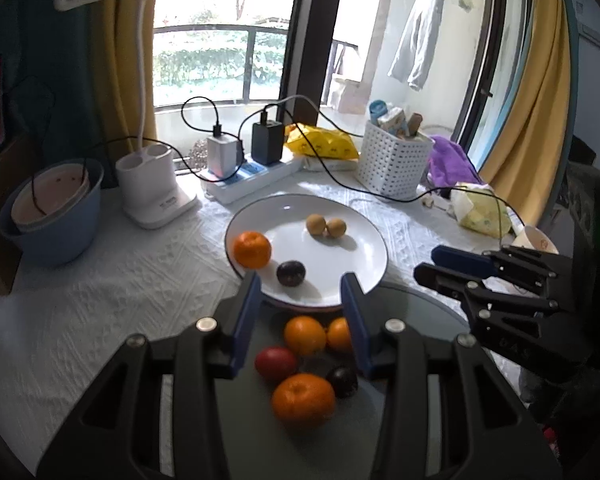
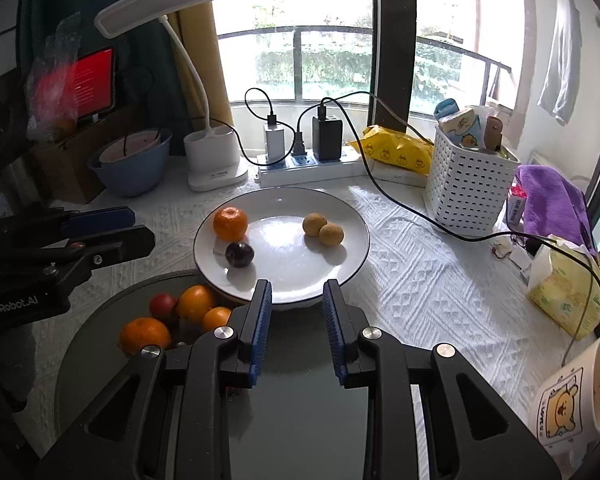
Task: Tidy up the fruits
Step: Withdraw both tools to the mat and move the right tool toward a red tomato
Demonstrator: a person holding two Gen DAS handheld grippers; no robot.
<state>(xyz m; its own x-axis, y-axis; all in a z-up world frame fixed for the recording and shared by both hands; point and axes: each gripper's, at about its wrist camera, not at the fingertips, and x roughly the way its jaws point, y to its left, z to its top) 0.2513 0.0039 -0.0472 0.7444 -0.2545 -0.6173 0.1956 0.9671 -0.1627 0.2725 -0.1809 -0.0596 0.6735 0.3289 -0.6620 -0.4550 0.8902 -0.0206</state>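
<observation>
A white plate (image 1: 332, 280) (image 2: 352, 240) holds an orange (image 1: 252, 249) (image 2: 230, 223), a dark plum (image 1: 291, 273) (image 2: 239, 254) and two small brown fruits (image 1: 325, 225) (image 2: 323, 229). In front of it a dark round tray (image 1: 432, 316) (image 2: 100, 344) holds several oranges (image 1: 303, 400) (image 2: 145, 334), a red fruit (image 1: 275, 363) (image 2: 163, 305) and a dark plum (image 1: 342, 381). My left gripper (image 1: 304, 304) is open and empty above the tray's fruit. My right gripper (image 2: 297, 308) is open and empty over the tray, at the plate's near rim; it also shows in the left wrist view (image 1: 444, 264).
At the back stand a blue bowl (image 1: 52, 216) (image 2: 134, 168), a white lamp base (image 1: 156, 188) (image 2: 214, 160), a power strip with chargers (image 1: 252, 176) (image 2: 308, 164) and a white basket (image 1: 394, 156) (image 2: 466, 184). A black cable (image 2: 420, 216) crosses the cloth. A mug (image 2: 580, 392) stands near right.
</observation>
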